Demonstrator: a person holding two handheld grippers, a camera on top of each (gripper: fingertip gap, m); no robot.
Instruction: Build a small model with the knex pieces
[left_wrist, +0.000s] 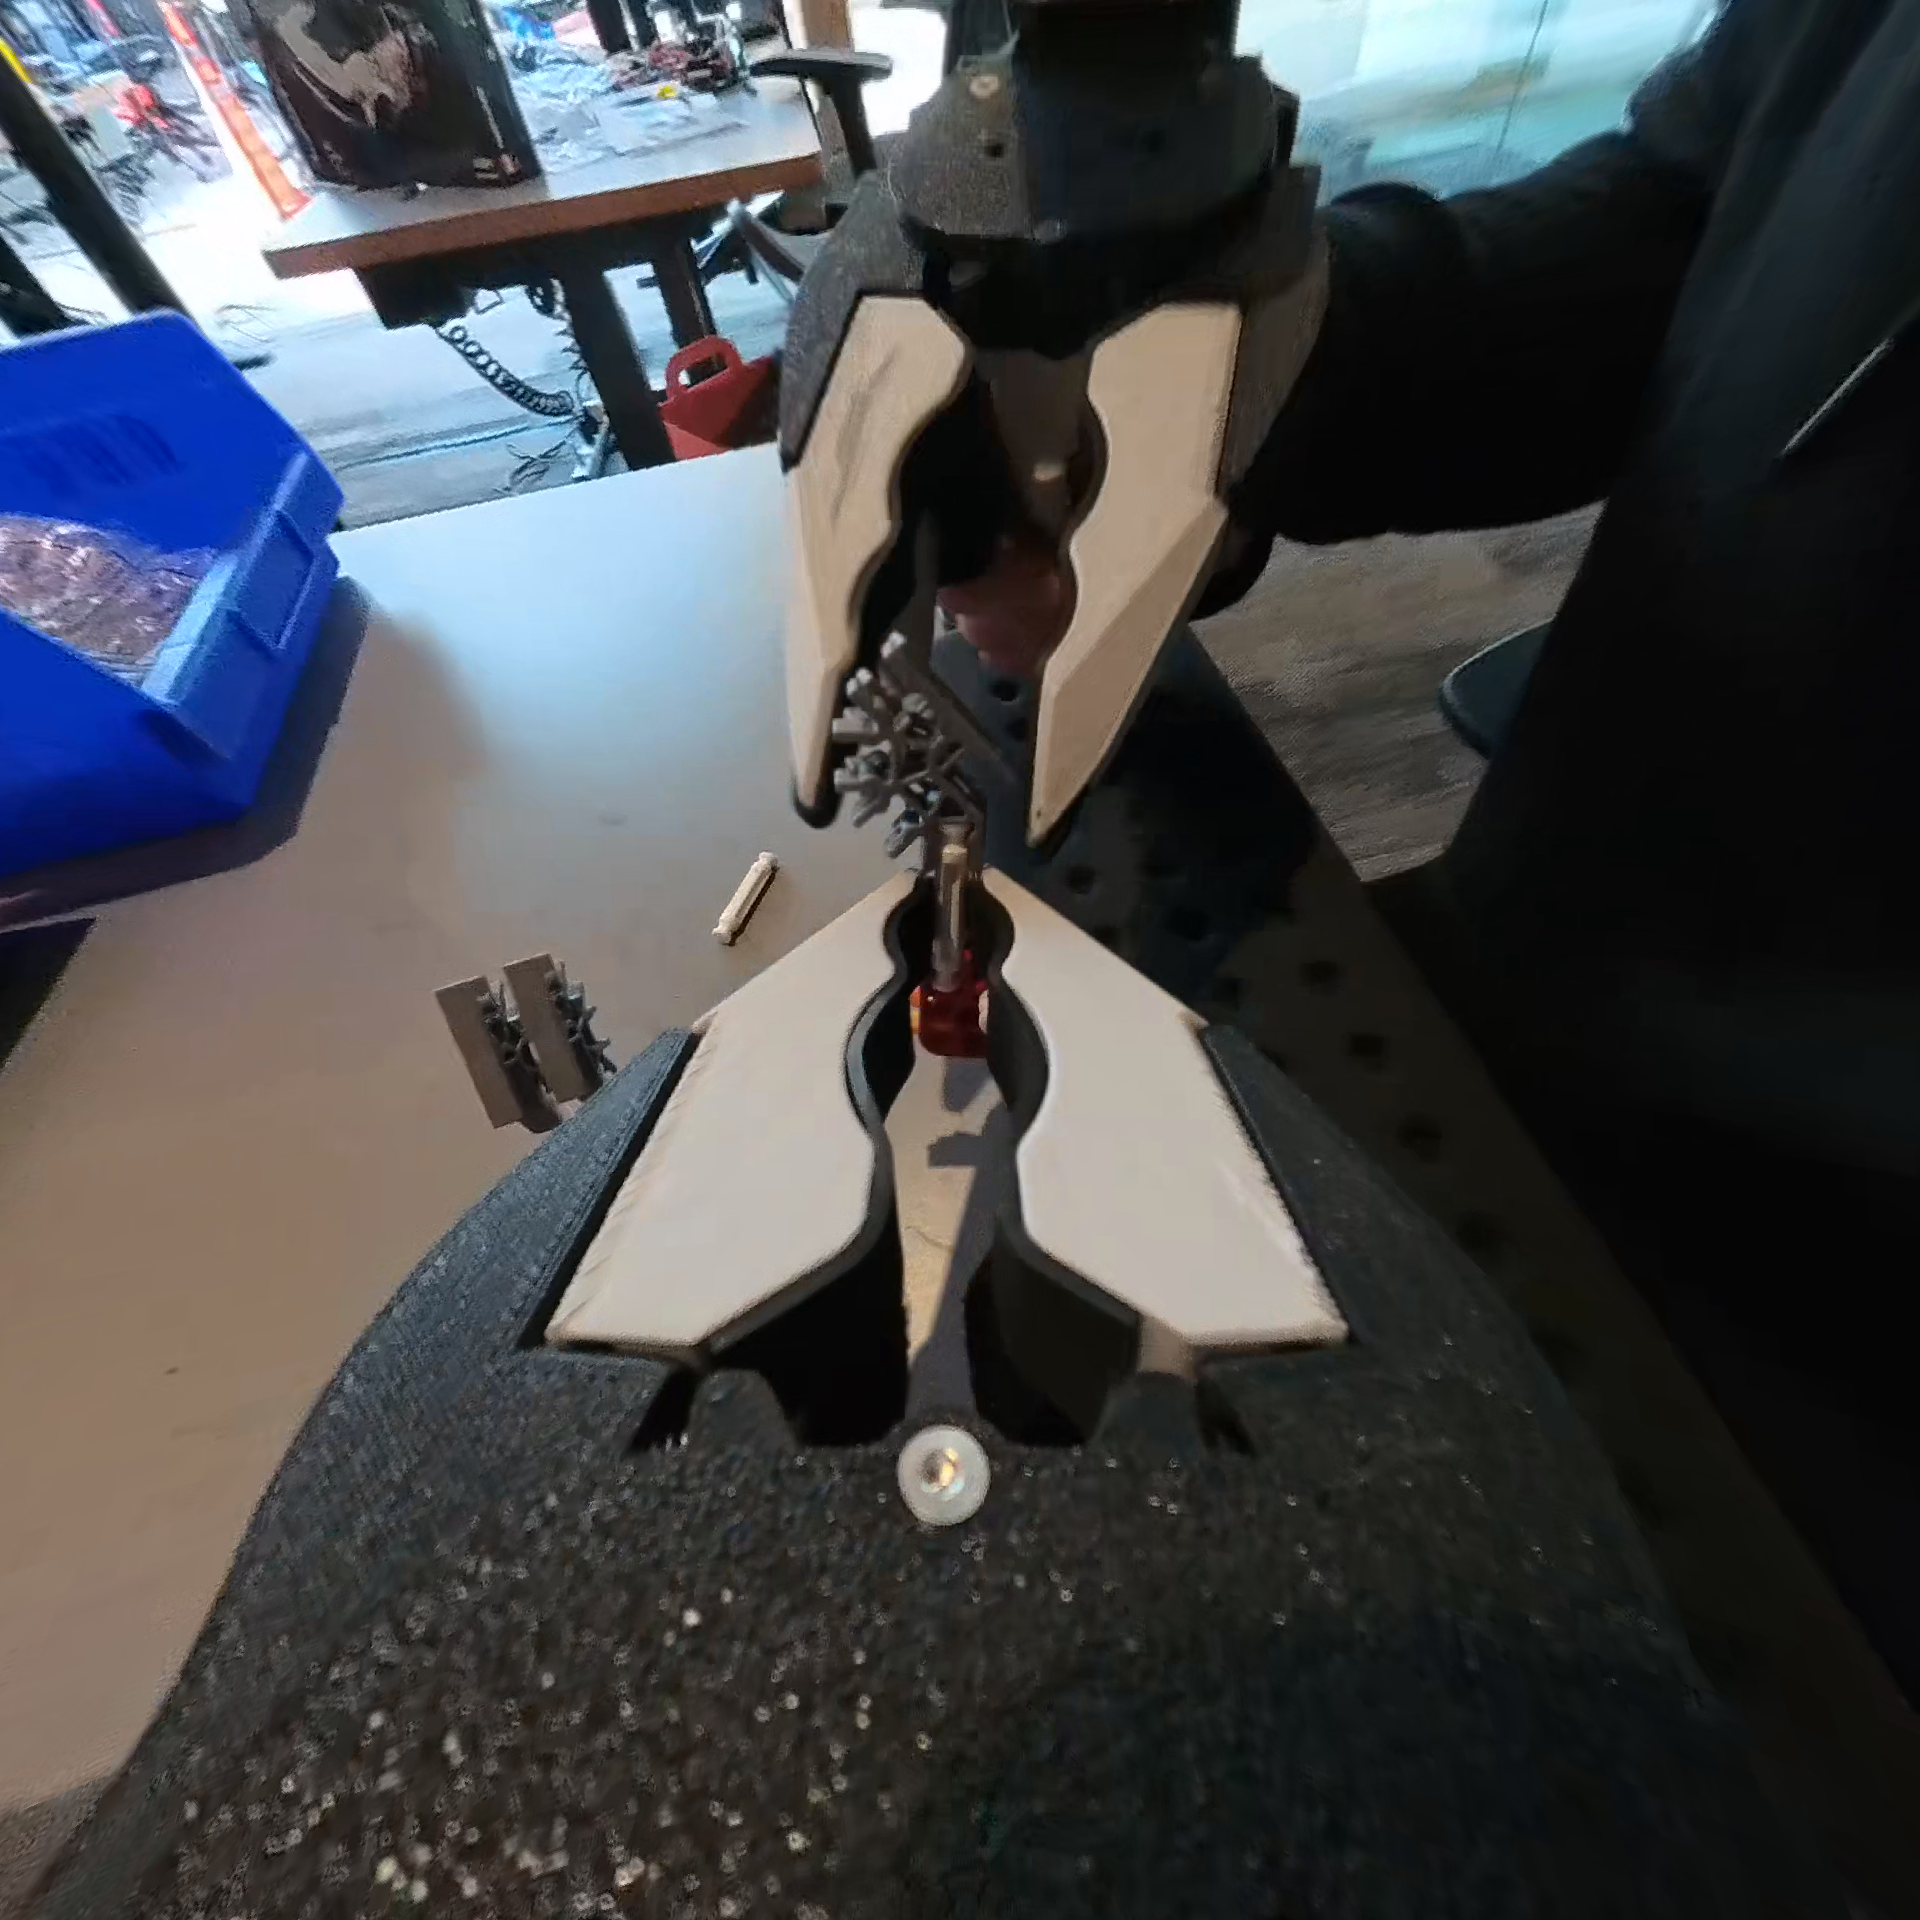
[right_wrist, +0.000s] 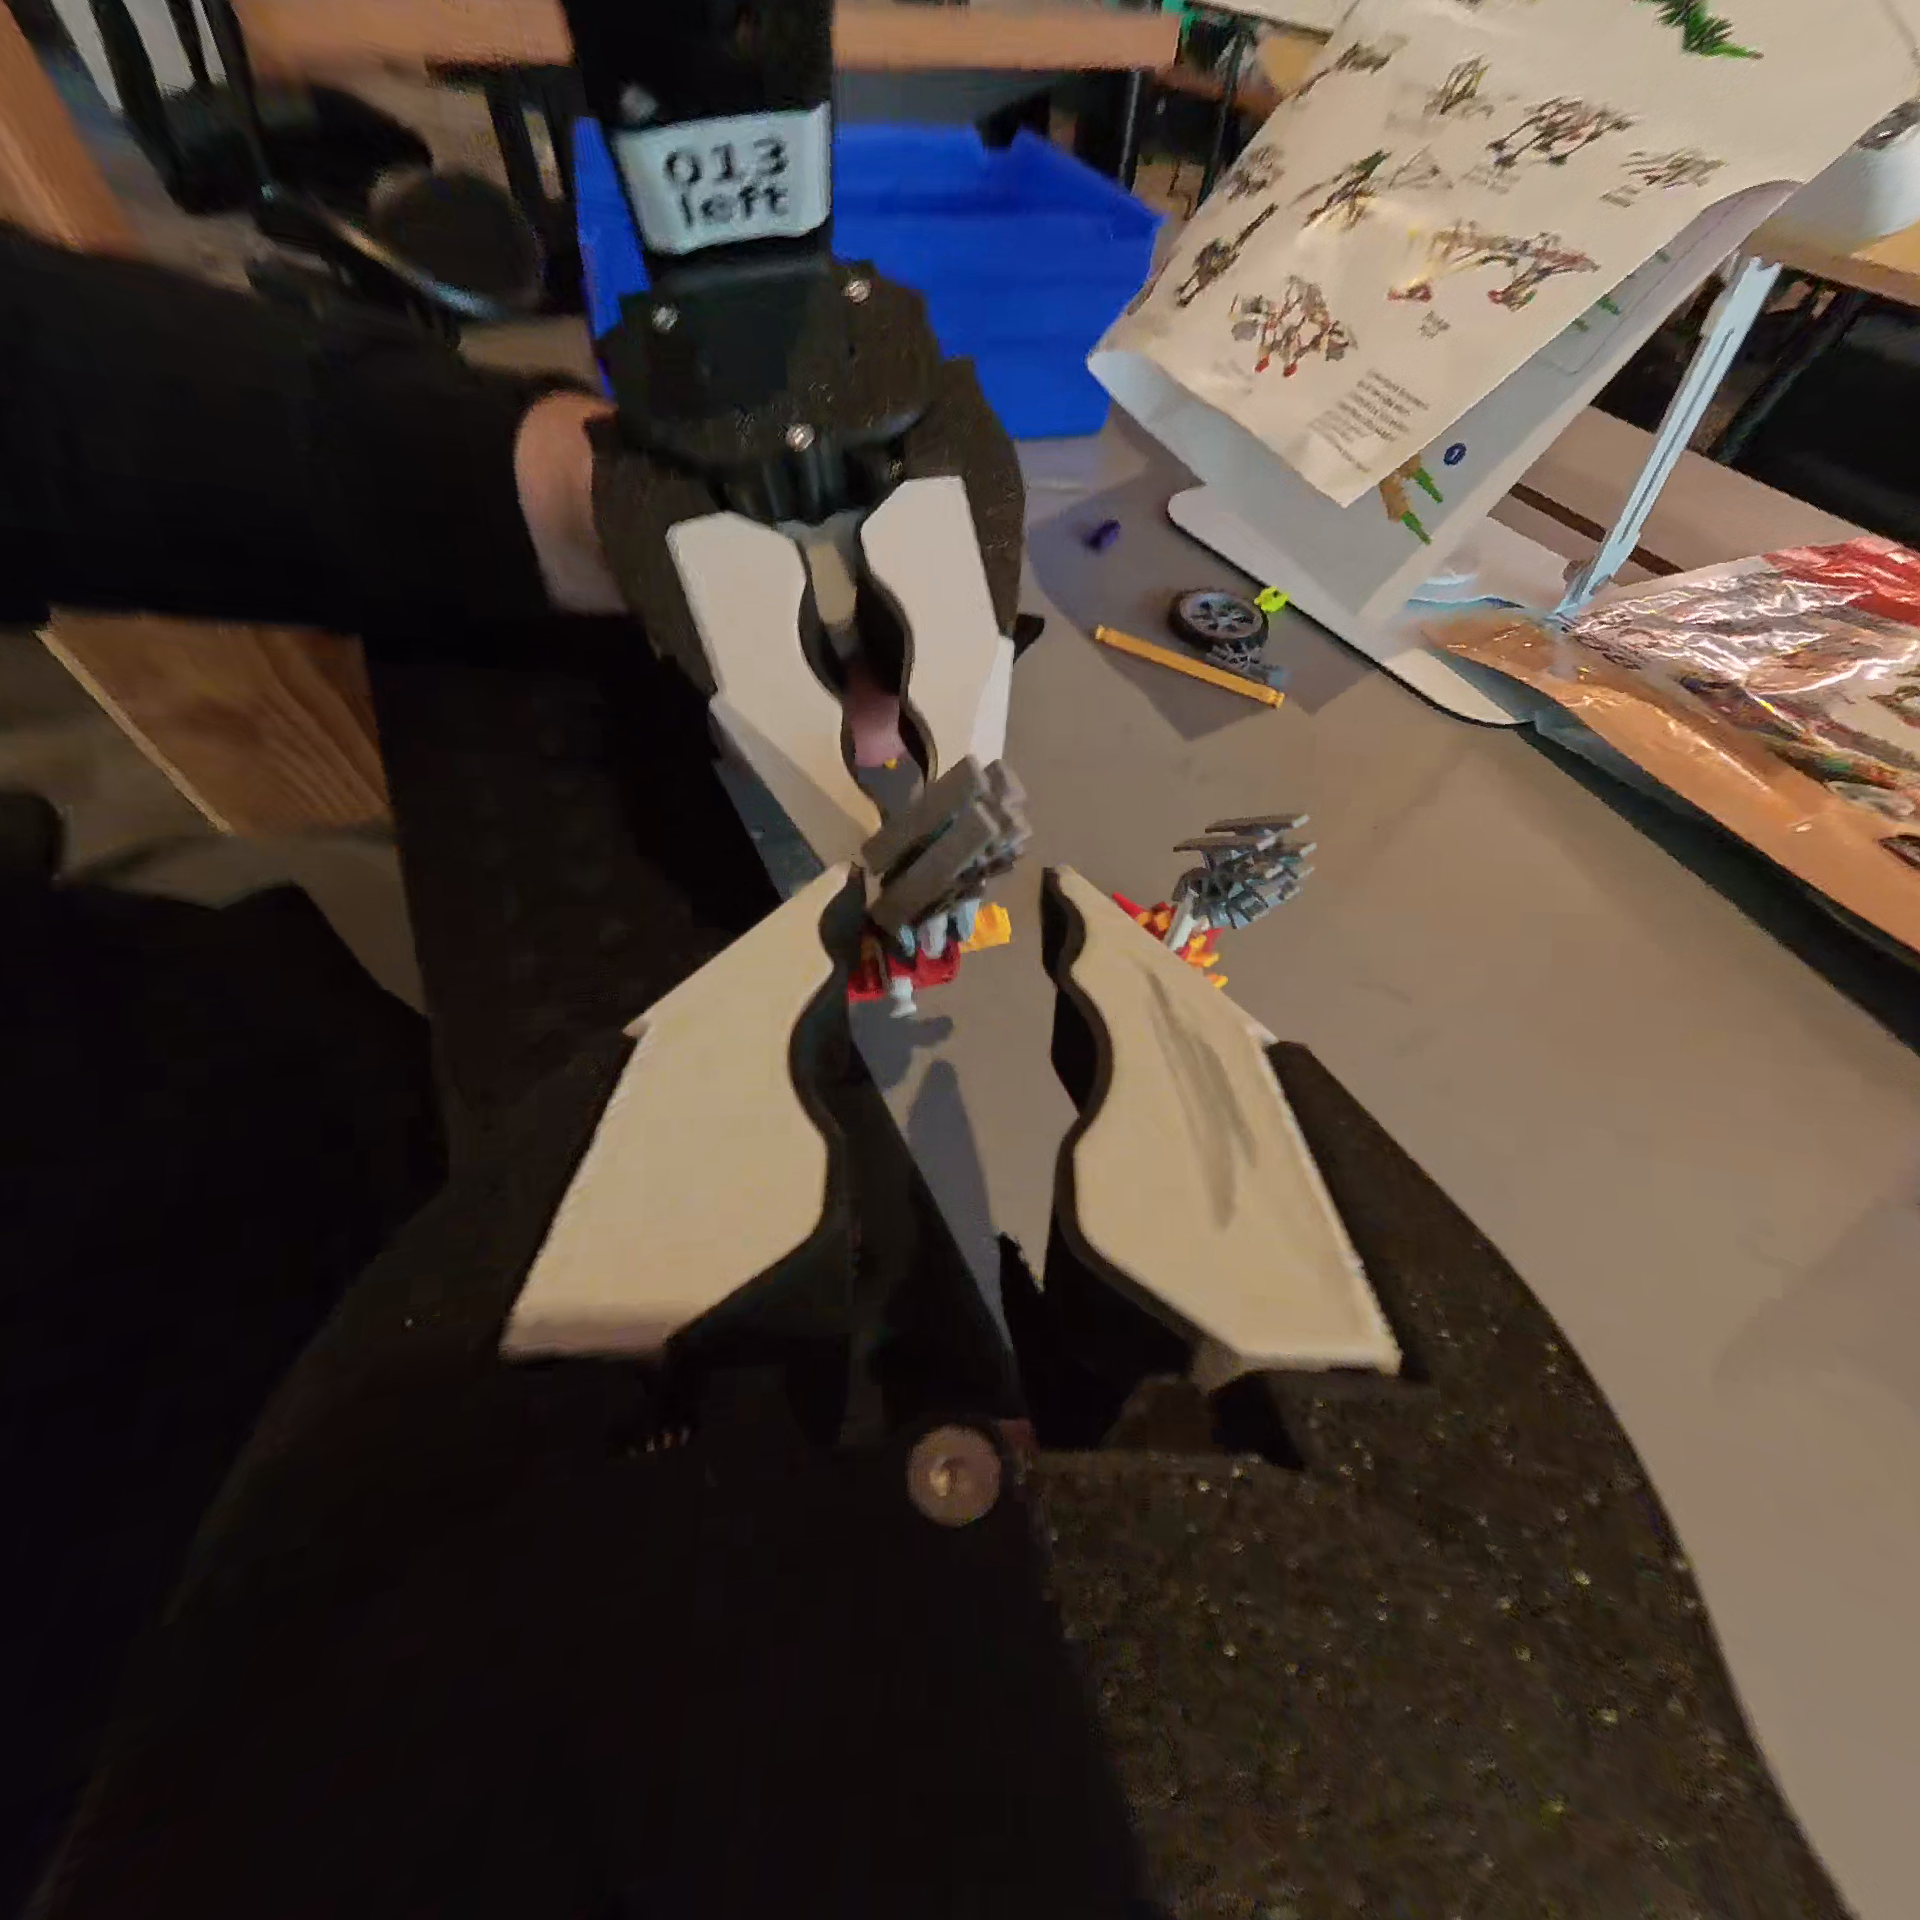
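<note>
Jaws of the left gripper (right_wrist: 914, 821) clamp a grey toy-brick assembly (right_wrist: 940, 847); right gripper (right_wrist: 945, 883) jaws gape beside it, above the grey surface (right_wrist: 1455, 1039).

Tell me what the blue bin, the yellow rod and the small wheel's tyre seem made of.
Blue bin: moulded plastic, smooth, slightly glossy, ribbed wall. Yellow rod: likely rigid plastic, uniform matte colour. Tyre: probably rubber, dull black around a grey spoked hub; small, uncertain.

A grey toy-brick assembly (right_wrist: 940, 847) of stacked plates and spiky connectors was clamped, tilted, at the tips of the left hand-held gripper (right_wrist: 894, 821). The right hand-held gripper (right_wrist: 951, 883), jaws parted, flanked it without gripping, above red and yellow pieces (right_wrist: 914, 966).
</note>
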